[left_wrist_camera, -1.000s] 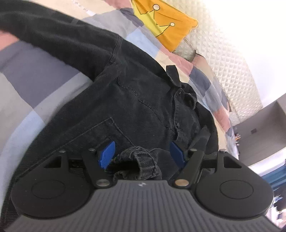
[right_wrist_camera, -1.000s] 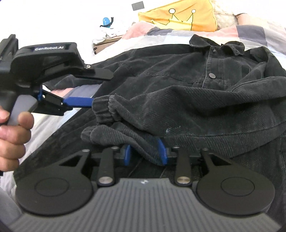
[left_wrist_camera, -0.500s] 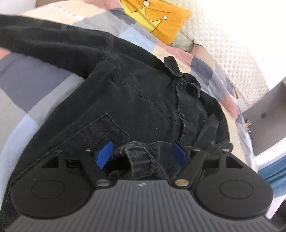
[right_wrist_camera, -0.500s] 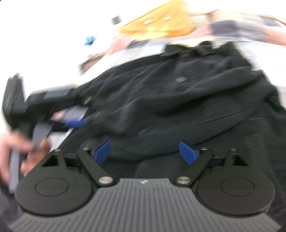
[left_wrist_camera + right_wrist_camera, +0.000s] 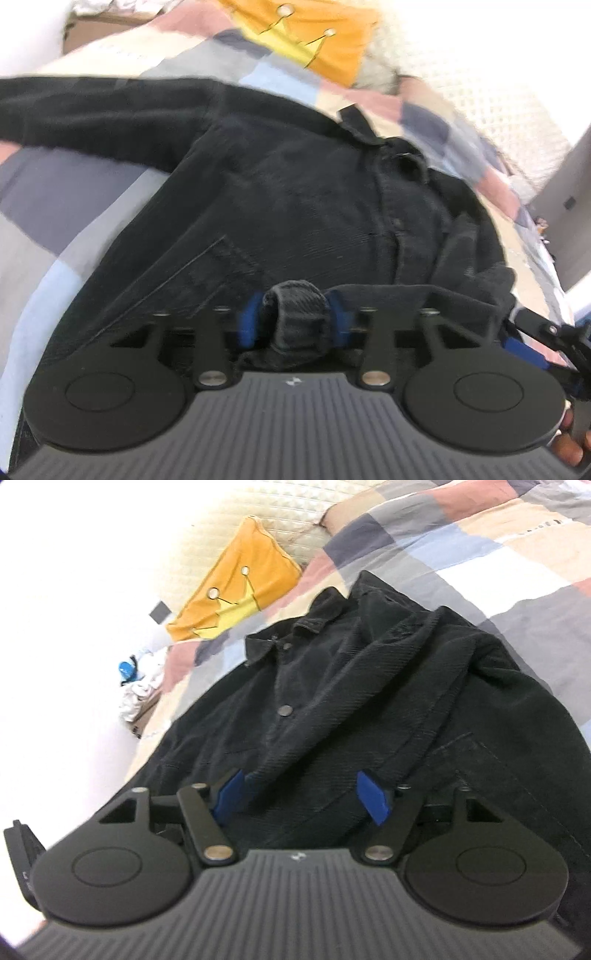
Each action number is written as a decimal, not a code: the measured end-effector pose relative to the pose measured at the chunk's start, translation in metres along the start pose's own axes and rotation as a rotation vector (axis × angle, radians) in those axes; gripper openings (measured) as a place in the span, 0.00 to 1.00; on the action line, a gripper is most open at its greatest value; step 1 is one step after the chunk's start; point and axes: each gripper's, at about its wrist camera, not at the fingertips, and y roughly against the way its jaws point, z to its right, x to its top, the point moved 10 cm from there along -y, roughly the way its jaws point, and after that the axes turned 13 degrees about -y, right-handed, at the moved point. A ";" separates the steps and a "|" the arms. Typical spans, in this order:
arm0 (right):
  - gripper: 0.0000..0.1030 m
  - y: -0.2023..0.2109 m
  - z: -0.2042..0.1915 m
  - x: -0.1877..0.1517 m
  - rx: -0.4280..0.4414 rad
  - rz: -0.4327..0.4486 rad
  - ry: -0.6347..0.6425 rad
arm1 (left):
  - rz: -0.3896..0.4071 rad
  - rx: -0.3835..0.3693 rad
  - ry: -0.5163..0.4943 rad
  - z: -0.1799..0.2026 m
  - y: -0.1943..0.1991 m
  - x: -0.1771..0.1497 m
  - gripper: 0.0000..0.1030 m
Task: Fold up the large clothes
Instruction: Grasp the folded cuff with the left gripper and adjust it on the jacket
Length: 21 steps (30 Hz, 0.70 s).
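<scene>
A black corduroy jacket (image 5: pixel 303 206) lies front up on a patchwork bedspread (image 5: pixel 55 206). One sleeve (image 5: pixel 81 110) stretches out to the left. The other sleeve (image 5: pixel 417 686) is folded across the jacket's front. My left gripper (image 5: pixel 293 317) is closing, and its blue pads press on both sides of that sleeve's rolled cuff (image 5: pixel 295 306). My right gripper (image 5: pixel 301 794) hangs over the jacket's lower front with its jaws wide but closing. Fabric lies under and between its pads (image 5: pixel 373 797), which do not press on it. A hand holds it at the right edge of the left wrist view.
An orange cushion (image 5: pixel 236 587) with a crown print leans on a quilted headboard (image 5: pixel 480 92) beyond the collar. Beside the bed on the left sits a heap of small items (image 5: pixel 136 686). Bare bedspread (image 5: pixel 498 554) shows to the right of the jacket.
The left gripper has closed on the sleeve cuff that lay loose between its pads. The right gripper has let go of the sleeve fabric, opened, rolled and moved across the jacket.
</scene>
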 end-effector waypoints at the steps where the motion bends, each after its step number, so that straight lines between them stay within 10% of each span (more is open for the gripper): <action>1: 0.69 0.001 -0.003 0.001 0.006 0.006 0.008 | 0.022 -0.009 -0.006 0.005 0.007 0.002 0.33; 9: 0.68 0.010 -0.009 0.012 0.112 0.004 -0.090 | 0.221 -0.110 -0.220 0.067 0.093 0.013 0.32; 21: 0.68 0.032 0.022 0.005 0.000 -0.015 -0.195 | 0.054 -0.253 -0.343 0.121 0.119 -0.077 0.31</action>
